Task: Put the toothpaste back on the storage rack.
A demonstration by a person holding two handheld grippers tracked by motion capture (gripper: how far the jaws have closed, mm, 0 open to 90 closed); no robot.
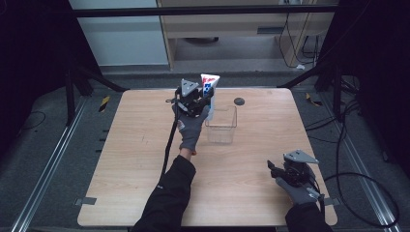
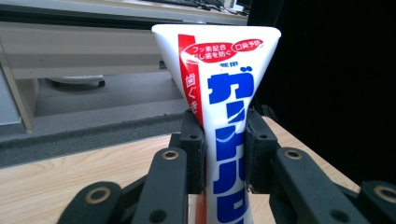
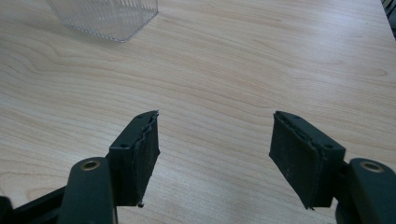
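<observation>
A white toothpaste tube (image 2: 224,93) with red and blue print stands upright between the jaws of my left gripper (image 2: 225,140), which is shut on it. In the high view that left gripper (image 1: 205,96) holds the tube (image 1: 209,84) near the far left corner of a clear plastic container (image 1: 222,124) on the wooden table (image 1: 145,159). My right gripper (image 3: 214,149) is open over bare wood with nothing between its pads. It rests near the table's front right, seen as the right gripper (image 1: 271,166) in the high view.
A corner of the clear ribbed container (image 3: 105,16) is at the top left of the right gripper view. A small dark disc (image 1: 239,101) lies on the table behind the container. Black cables trail on the floor to the right of the table.
</observation>
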